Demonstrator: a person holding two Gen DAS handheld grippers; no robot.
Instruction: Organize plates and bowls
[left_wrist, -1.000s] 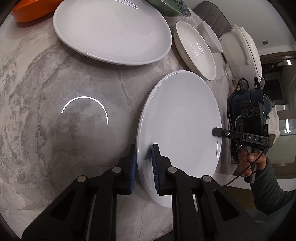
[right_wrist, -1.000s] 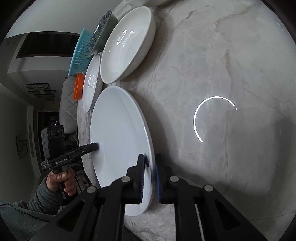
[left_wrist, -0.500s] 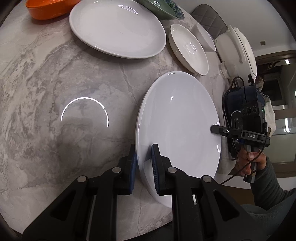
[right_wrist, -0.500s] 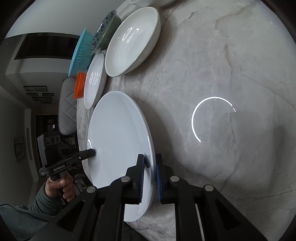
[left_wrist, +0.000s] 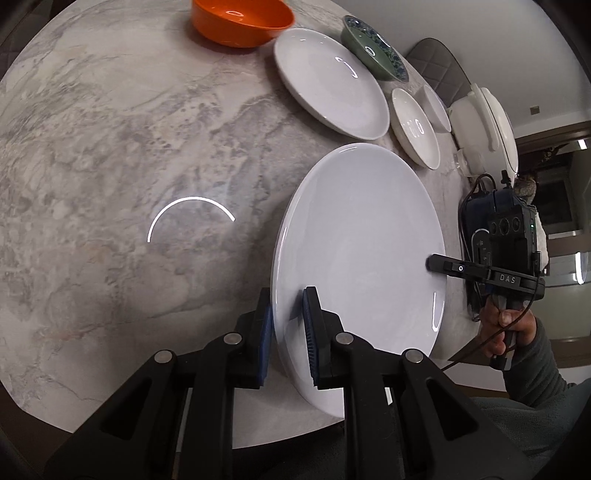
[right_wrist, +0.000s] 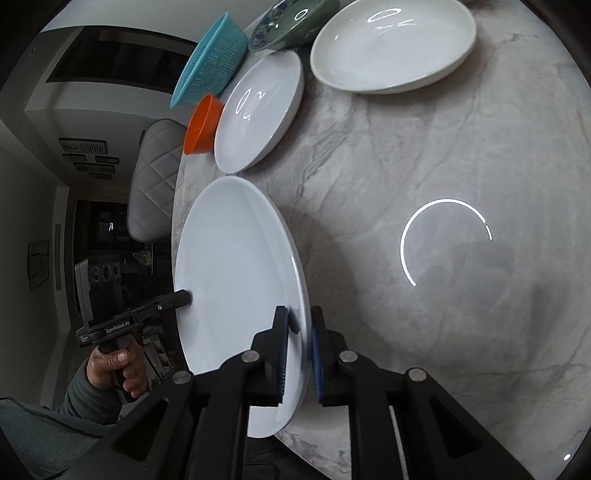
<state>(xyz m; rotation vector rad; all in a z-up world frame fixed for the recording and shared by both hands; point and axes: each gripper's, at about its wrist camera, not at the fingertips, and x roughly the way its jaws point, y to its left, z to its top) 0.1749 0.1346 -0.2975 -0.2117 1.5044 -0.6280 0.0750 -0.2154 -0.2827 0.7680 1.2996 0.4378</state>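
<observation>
A large white plate (left_wrist: 362, 251) is held above the marble table (left_wrist: 110, 147) by both grippers, one on each side of its rim. My left gripper (left_wrist: 288, 317) is shut on the plate's near rim; in the right wrist view its fingertip touches the plate's far edge (right_wrist: 181, 295). My right gripper (right_wrist: 299, 332) is shut on the opposite rim of the same plate (right_wrist: 236, 280); it shows in the left wrist view (left_wrist: 436, 264). Farther back lie a white plate (left_wrist: 328, 81), an orange bowl (left_wrist: 240, 22) and a green patterned bowl (left_wrist: 373, 48).
Two smaller white dishes (left_wrist: 415, 127) and a white lidded casserole (left_wrist: 487, 125) sit at the back right. A wide white bowl (right_wrist: 391, 44), a teal basket (right_wrist: 210, 59) and a grey quilted chair (right_wrist: 151, 177) show in the right wrist view.
Both grippers have lifted the large plate higher and pulled it back from the other dishes, which now sit farther up in both views. Both grips stay shut on it.
</observation>
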